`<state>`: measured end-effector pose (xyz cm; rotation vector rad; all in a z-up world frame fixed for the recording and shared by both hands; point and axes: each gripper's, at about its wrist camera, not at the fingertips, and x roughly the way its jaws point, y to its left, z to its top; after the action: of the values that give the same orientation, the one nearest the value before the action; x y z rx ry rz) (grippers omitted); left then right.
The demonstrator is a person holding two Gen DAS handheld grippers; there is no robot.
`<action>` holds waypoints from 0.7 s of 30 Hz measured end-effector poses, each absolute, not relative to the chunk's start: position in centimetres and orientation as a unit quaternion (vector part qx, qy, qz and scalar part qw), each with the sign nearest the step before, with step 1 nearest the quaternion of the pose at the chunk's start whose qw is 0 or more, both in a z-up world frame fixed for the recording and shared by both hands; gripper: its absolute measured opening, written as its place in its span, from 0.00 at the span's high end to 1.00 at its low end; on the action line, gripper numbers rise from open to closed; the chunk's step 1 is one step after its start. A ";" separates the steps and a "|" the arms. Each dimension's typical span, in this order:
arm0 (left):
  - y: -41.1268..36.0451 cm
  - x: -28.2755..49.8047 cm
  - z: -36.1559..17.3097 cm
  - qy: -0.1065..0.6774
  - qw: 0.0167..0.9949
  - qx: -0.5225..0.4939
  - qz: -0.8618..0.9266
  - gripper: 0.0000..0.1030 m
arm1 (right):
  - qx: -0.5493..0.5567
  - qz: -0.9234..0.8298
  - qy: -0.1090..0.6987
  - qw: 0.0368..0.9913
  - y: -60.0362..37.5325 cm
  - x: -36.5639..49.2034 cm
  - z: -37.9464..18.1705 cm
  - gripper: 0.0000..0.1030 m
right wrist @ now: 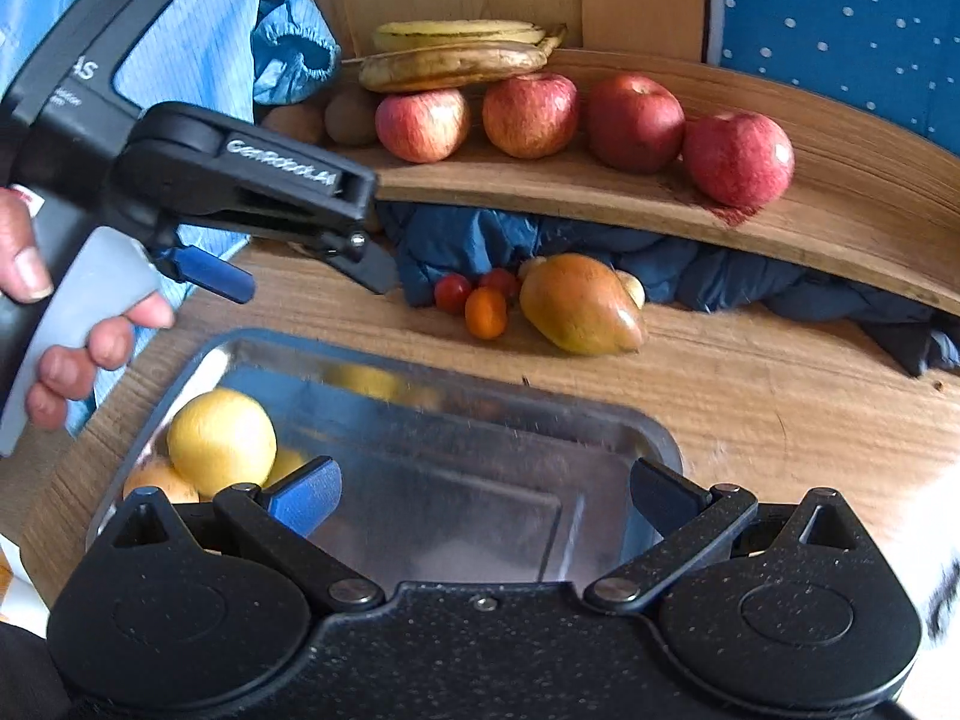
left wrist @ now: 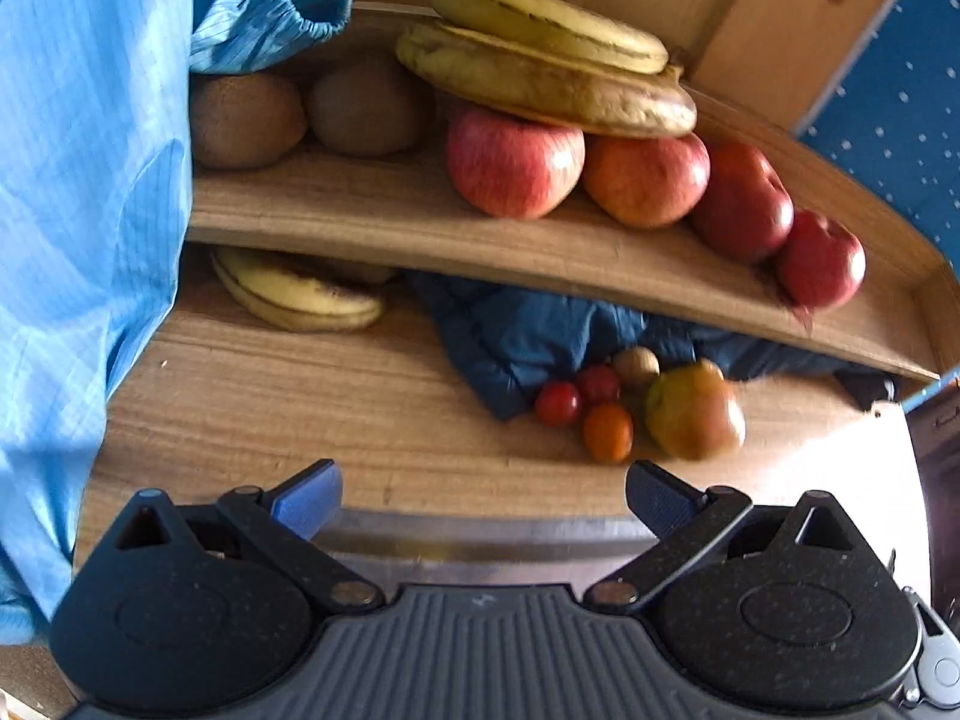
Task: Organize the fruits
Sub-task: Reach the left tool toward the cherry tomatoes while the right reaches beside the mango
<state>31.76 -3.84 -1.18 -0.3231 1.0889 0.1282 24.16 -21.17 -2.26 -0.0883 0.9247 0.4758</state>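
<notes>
Both pairs of fingers are spread wide and hold nothing: the right gripper (right wrist: pixel 485 501) hangs over a metal tray (right wrist: pixel 654 438), and the left gripper (left wrist: pixel 483 498) hovers above the wooden table (left wrist: pixel 270 414), a hand (right wrist: pixel 72 324) around its grey handle.

On the table a raised wooden shelf (left wrist: pixel 420 228) carries most of the fruit. Under this shelf a dark blue quilted cloth (left wrist: pixel 516 336) is pushed in. A light blue sleeve (left wrist: pixel 78 180) fills the left side of the left wrist view.

On the shelf two bananas (left wrist: pixel 540 60), browned in places, lie on top of the apples. Four red apples (right wrist: pixel 633 120) stand in a row below them, each touching or just beside the next. At the left end of the shelf are two kiwis (left wrist: pixel 300 114), close together. More bananas (left wrist: pixel 300 300) lie on the table under the shelf's left part.

In front of the cloth, on the table, lies a green-orange mango (right wrist: pixel 579 306). Just beside it are three cherry tomatoes (right wrist: pixel 485 312), two red and one orange, and behind them a small pale brown fruit (left wrist: pixel 636 366) that I cannot name.

Inside the tray, in its left corner, sits a yellow round fruit (right wrist: pixel 222 441), perhaps a lemon, with an orange one (right wrist: pixel 159 483) touching it below.
</notes>
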 end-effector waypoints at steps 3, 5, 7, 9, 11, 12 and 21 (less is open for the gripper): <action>-3.7 32.8 -1.6 0.518 0.839 -0.155 0.060 0.00 | -0.031 0.238 0.445 0.863 -20.8 25.5 -2.4 0.01; -3.8 33.5 -1.9 0.522 0.835 -0.165 0.056 0.00 | -0.022 0.245 0.447 0.860 -20.4 26.5 -2.5 0.01; -3.6 34.2 -2.3 0.526 0.830 -0.178 0.052 0.01 | -0.019 0.251 0.450 0.857 -19.9 27.4 -2.9 0.01; -3.7 34.8 -2.5 0.527 0.828 -0.186 0.054 0.01 | -0.039 0.247 0.452 0.856 -19.1 28.1 -3.2 0.02; -3.8 35.3 -2.7 0.527 0.827 -0.188 0.054 0.01 | -0.053 0.247 0.450 0.856 -18.4 28.5 -3.4 0.06; -3.9 35.5 -2.8 0.529 0.826 -0.190 0.053 0.01 | -0.052 0.248 0.449 0.857 -18.2 28.8 -3.5 0.08; -3.8 36.7 -3.7 0.539 0.805 -0.249 0.023 0.15 | -0.029 0.247 0.456 0.855 -17.2 30.3 -4.6 0.26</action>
<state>36.74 -3.79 -3.67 -0.5325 1.1539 0.0493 30.32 -17.23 -4.56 -0.0620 0.9581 0.5201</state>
